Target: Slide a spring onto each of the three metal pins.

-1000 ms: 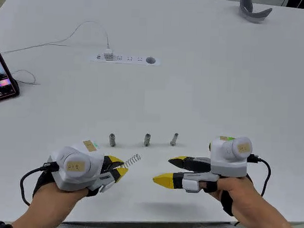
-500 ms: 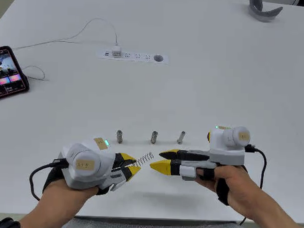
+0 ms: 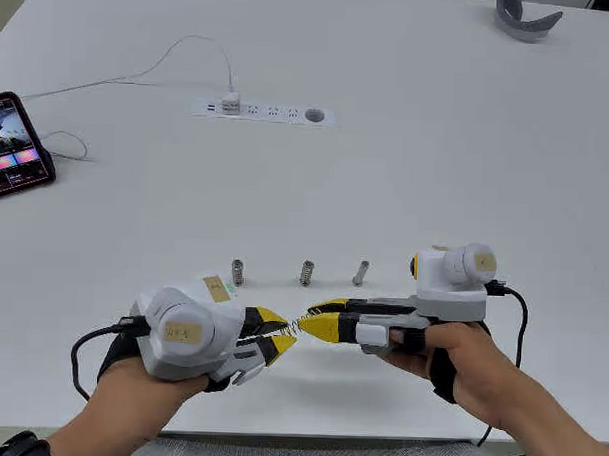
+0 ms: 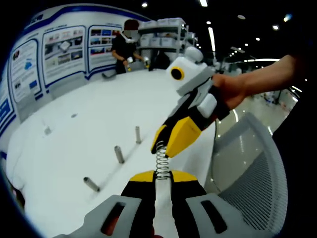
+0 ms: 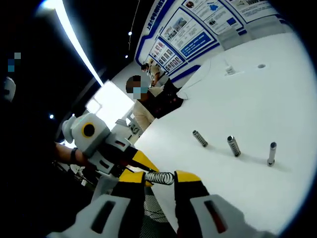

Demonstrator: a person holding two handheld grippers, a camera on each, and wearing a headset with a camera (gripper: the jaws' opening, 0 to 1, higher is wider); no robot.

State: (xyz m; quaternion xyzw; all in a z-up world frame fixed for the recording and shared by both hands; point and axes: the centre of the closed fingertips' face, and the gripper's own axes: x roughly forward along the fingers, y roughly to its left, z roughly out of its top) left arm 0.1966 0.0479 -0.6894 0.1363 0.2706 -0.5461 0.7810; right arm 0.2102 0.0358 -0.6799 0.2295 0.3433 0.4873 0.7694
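My left gripper (image 3: pixel 283 334) pinches the spring (image 3: pixel 293 329) by one end, its long axis running toward 2 o'clock into my right gripper (image 3: pixel 307 321). Those jaws bracket the free end; whether they grip it, I cannot tell. The bare pin (image 3: pixel 361 272) stands at 1 o'clock.

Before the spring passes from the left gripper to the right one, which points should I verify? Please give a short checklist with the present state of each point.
1. Left gripper is shut on the spring: ok.
2. The spring's free end lies between the jaws of the right gripper: ok, seen in the right gripper view.
3. Right gripper is really pinching the spring: cannot tell.
4. A bare pin is free to receive it: ok, it is the rightmost in the head view.
5. Left pin and middle pin each carry a spring: ok.
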